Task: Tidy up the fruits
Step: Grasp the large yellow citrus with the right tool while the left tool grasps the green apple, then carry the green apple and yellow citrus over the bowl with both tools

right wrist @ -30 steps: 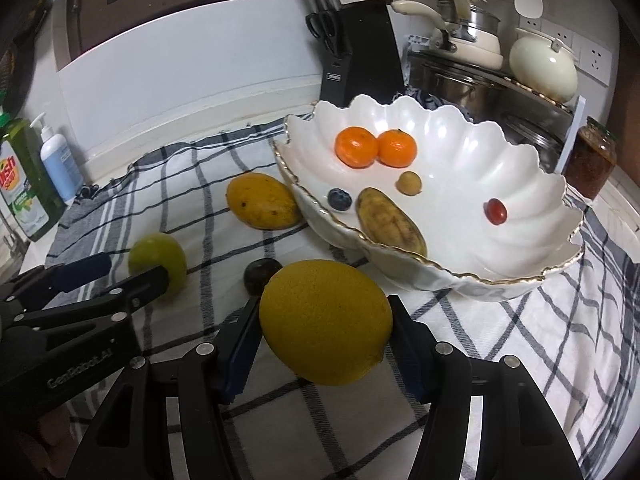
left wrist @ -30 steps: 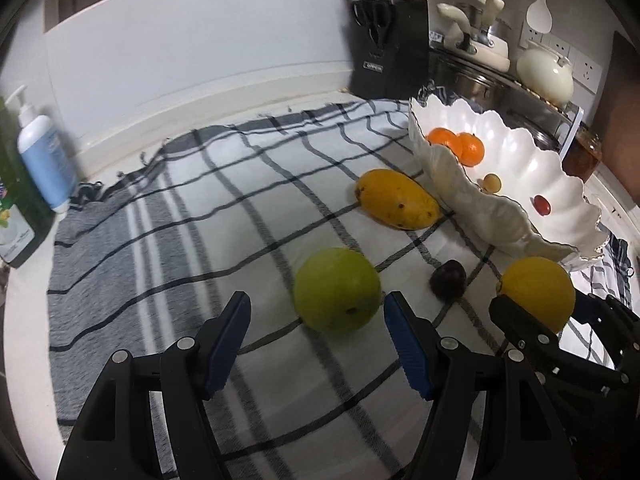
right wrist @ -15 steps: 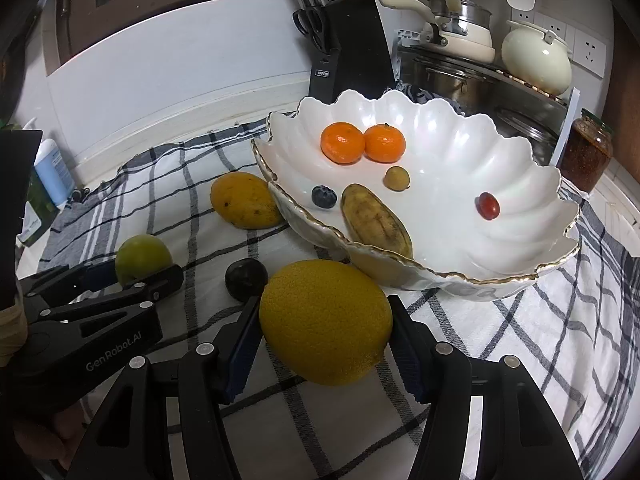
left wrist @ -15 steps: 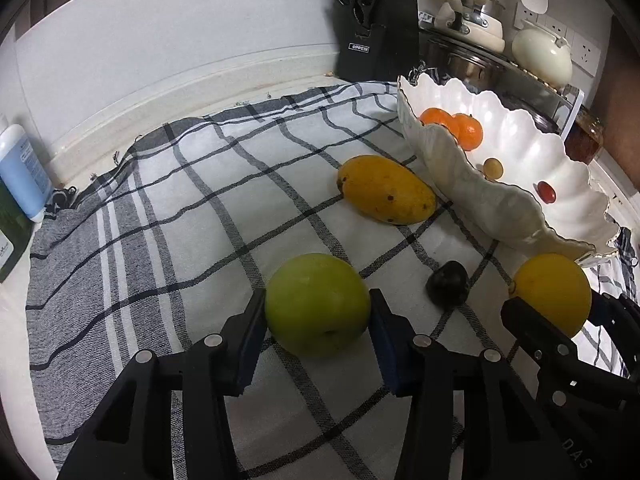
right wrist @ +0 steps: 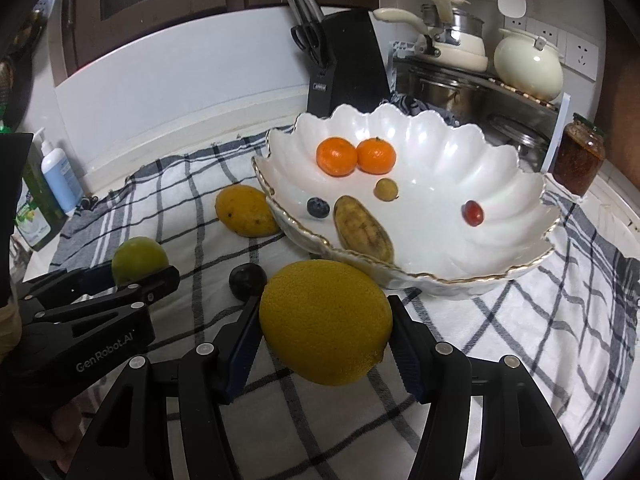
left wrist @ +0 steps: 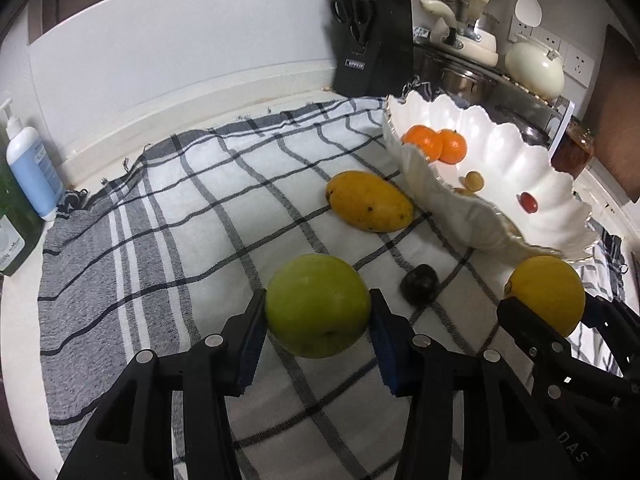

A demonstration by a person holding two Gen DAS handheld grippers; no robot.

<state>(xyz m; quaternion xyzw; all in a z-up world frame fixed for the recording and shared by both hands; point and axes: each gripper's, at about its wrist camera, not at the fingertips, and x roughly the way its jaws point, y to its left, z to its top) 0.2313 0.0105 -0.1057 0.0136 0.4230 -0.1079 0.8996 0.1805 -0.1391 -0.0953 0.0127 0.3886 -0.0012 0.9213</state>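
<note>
Right wrist view alone shows the blueberry; each gripper clamps fruit, green left, yellow right.

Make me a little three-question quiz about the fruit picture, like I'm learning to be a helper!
1. True or false: the left gripper is shut on the green apple.
2. How many oranges are in the white bowl?
3. Which fruit lies on the checked cloth beside the bowl? A) mango B) banana C) blueberry

Key: 1 true; 2 two; 3 A.
</note>
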